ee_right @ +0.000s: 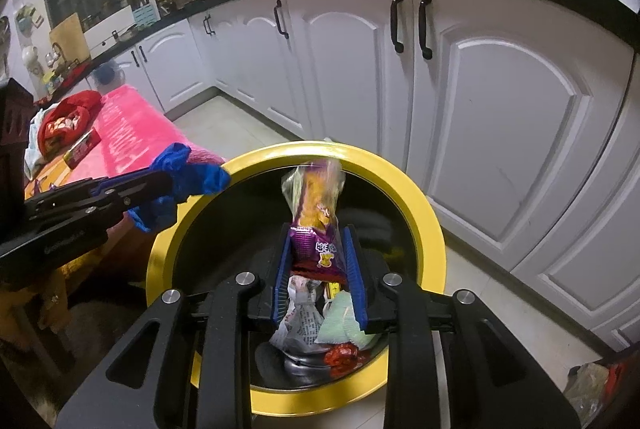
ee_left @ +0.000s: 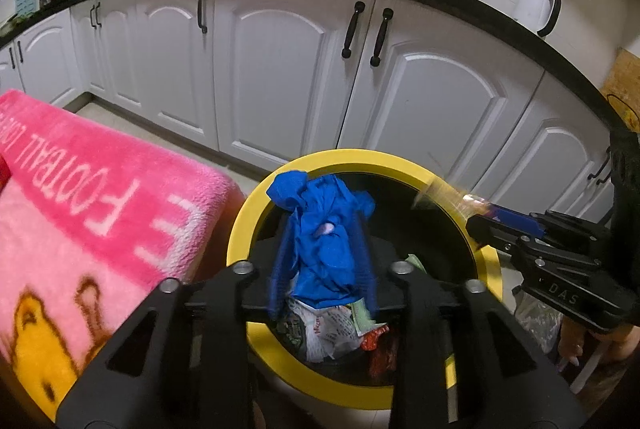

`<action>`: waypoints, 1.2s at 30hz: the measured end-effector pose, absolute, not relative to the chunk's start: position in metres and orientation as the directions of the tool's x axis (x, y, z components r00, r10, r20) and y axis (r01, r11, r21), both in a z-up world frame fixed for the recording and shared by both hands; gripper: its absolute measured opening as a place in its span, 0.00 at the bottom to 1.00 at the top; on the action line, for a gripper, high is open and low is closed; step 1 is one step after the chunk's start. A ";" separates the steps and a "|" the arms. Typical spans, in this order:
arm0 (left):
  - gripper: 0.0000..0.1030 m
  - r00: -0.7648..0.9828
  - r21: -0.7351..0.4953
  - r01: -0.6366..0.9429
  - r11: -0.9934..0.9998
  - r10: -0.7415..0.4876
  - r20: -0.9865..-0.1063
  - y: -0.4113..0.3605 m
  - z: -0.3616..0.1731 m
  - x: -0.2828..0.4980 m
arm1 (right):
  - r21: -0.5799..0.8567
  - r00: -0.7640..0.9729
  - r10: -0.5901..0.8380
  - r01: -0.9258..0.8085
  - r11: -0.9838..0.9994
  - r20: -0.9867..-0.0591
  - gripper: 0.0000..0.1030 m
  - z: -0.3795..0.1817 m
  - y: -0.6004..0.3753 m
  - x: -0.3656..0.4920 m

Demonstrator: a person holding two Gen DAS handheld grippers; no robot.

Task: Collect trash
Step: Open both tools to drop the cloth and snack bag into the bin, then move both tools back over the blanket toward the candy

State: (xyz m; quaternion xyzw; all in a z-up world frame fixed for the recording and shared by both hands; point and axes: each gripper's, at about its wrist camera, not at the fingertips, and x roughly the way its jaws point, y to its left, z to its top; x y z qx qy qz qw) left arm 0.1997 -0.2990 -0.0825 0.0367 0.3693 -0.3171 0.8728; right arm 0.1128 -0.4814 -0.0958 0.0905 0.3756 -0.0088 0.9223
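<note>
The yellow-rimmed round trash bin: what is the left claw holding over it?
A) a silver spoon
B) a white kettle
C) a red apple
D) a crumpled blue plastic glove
D: the left claw is shut on a crumpled blue plastic glove, hanging above the opening of the yellow-rimmed round trash bin, while the right claw grips a purple snack wrapper.

Yellow-rimmed bin (ee_left: pixel 256 213), blue glove (ee_left: pixel 324 241), purple-orange wrapper (ee_right: pixel 316 225), pink lettered blanket (ee_left: pixel 80 197).
</note>
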 end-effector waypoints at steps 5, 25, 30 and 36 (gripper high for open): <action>0.47 0.533 -0.165 0.578 0.799 -0.523 -0.665 -0.297 -0.081 0.198 | 0.170 0.719 0.041 0.108 0.980 -0.694 0.37 -0.096 -0.487 0.111; 0.89 0.649 -0.122 0.512 0.850 -0.476 -0.594 -0.248 -0.044 0.178 | 0.130 0.803 0.018 0.075 0.989 -0.596 0.67 -0.049 -0.461 0.102; 0.89 0.683 -0.112 0.480 0.870 -0.450 -0.576 -0.227 -0.035 0.174 | 0.135 0.813 0.042 0.046 0.990 -0.581 0.68 -0.037 -0.446 0.102; 0.89 0.722 -0.104 0.439 0.892 -0.419 -0.551 -0.199 -0.023 0.168 | 0.128 0.817 0.074 0.000 0.992 -0.572 0.69 -0.026 -0.423 0.101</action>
